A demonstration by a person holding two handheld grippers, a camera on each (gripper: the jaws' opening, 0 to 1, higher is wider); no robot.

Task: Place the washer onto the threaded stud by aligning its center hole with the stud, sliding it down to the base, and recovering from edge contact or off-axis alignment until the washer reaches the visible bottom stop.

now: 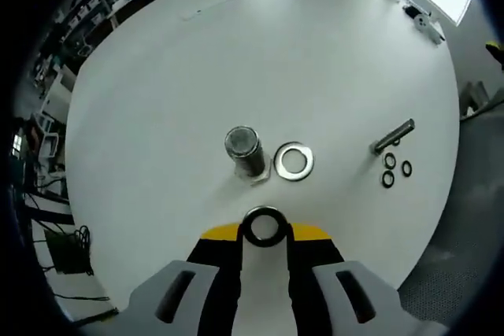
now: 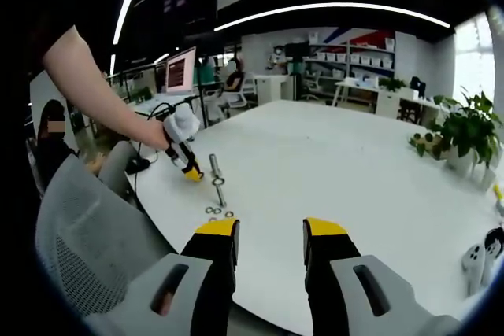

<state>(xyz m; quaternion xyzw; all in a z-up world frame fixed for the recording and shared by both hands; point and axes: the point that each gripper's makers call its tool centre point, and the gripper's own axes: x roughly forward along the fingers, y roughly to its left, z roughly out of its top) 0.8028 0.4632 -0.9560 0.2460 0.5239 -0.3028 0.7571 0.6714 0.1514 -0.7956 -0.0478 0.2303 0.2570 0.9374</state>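
Left gripper view: my left gripper (image 1: 264, 230) pinches washer (image 1: 264, 226) just short of stud (image 1: 245, 150); center hole over stud, keep flat; right gripper (image 2: 270, 234) open, empty

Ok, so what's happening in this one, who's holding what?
A person works at a white table with a gripper in each hand. The left gripper is shut on a dark washer, held above the upright threaded stud and not yet over it. A silver washer lies flat beside the stud's base. A loose bolt and three small rings lie off to the side. The right gripper is open and holds nothing, away from the work.
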